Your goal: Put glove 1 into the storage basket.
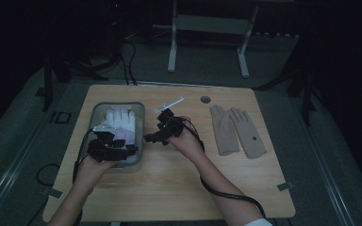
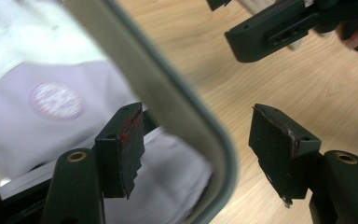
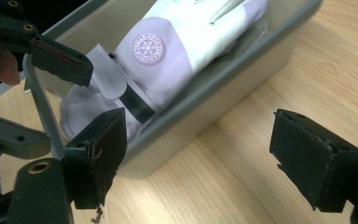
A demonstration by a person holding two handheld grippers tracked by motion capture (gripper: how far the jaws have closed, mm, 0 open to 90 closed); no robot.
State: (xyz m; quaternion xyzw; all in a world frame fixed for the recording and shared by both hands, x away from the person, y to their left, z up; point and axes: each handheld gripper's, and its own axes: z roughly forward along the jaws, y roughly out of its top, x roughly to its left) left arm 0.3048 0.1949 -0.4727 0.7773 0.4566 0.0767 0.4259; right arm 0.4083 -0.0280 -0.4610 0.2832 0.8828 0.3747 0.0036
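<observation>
The white-and-lilac glove (image 3: 177, 51) in the grey bin (image 3: 242, 79) looks soft and limp; grip its cuff; both the left gripper (image 2: 200, 149) and right gripper (image 3: 205, 154) stand open.

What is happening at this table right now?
A person holds a tool in each hand over a wooden table. The left tool sits open at the near rim of a grey bin that holds a white and lilac glove. One of its pads is inside over the glove and the other is outside, so it straddles the rim. The right tool is open just right of the bin, holding nothing. A beige pair of gloves lies flat farther right, untouched.
</observation>
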